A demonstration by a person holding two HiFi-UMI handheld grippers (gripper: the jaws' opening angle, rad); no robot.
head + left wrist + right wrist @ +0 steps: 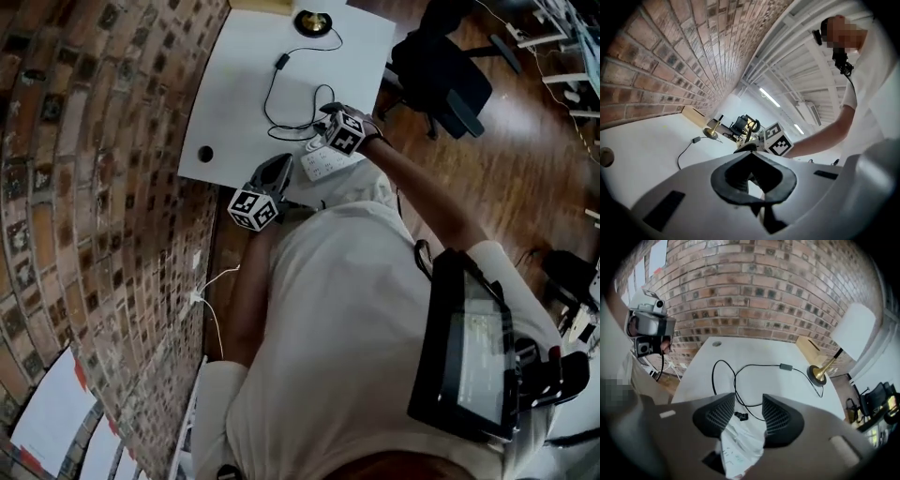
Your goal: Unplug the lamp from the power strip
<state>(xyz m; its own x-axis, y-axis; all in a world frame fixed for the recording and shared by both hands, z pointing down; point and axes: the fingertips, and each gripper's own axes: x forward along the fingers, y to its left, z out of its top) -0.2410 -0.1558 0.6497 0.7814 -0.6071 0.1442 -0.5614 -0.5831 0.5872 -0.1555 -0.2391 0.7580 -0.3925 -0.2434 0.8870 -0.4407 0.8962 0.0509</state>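
Note:
The lamp, with a white shade [853,328] and brass base [818,373], stands at the far end of the white table [234,103]. Its black cord [723,365] runs through an inline switch [786,366] and loops back to a small black plug [740,416]. The plug lies on the tabletop at the far end of the white power strip [738,446]. My right gripper [749,401] hovers over the strip, open, and neither pad touches the plug. The left gripper [277,171] sits at the near table edge, beside the strip [323,161]; its jaws meet at the tips with nothing between them.
A brick wall [94,187] runs along the table's left side. There is a round cable hole [205,154] near the table's left edge. A cardboard box [808,345] stands by the lamp. A black office chair [441,75] is on the wooden floor to the right.

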